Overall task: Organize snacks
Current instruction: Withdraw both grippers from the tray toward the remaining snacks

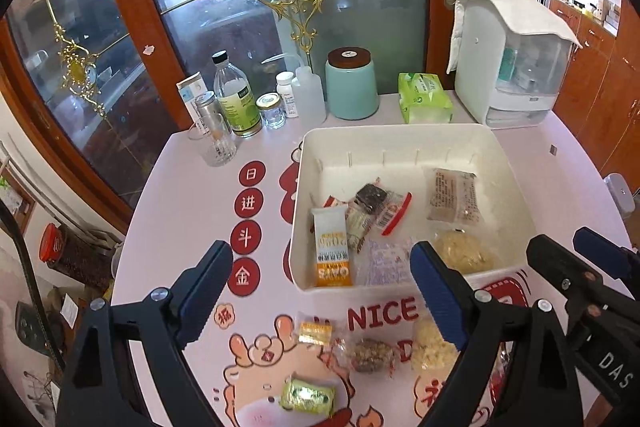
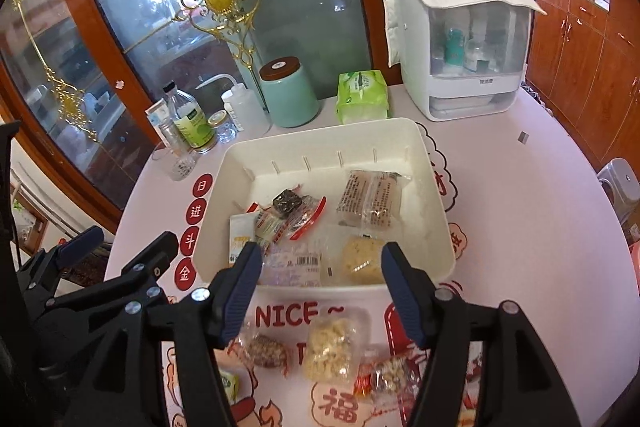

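Snacks part sorted: several in the white bin, four or five loose on the table, both grippers spread wide and empty.

Left wrist view: left gripper (image 1: 324,297) open, holding nothing; nearest it, just below the fingers, green-wrapped candy (image 1: 307,395), yellow candy (image 1: 316,333), brown nut ball (image 1: 370,354); puffed-rice cake (image 1: 430,345) partly hidden behind the right-hand finger. White bin (image 1: 400,139) straight ahead, oat bar (image 1: 332,247) inside, long axis pointing away.
Right wrist view: right gripper (image 2: 322,293) open, empty; puffed-rice cake (image 2: 330,351) directly under and between its fingers, so likely the right hand's pick; red-wrapped snack (image 2: 386,375) half masked; bin (image 2: 320,135) just beyond. Wrapper print unreadable.
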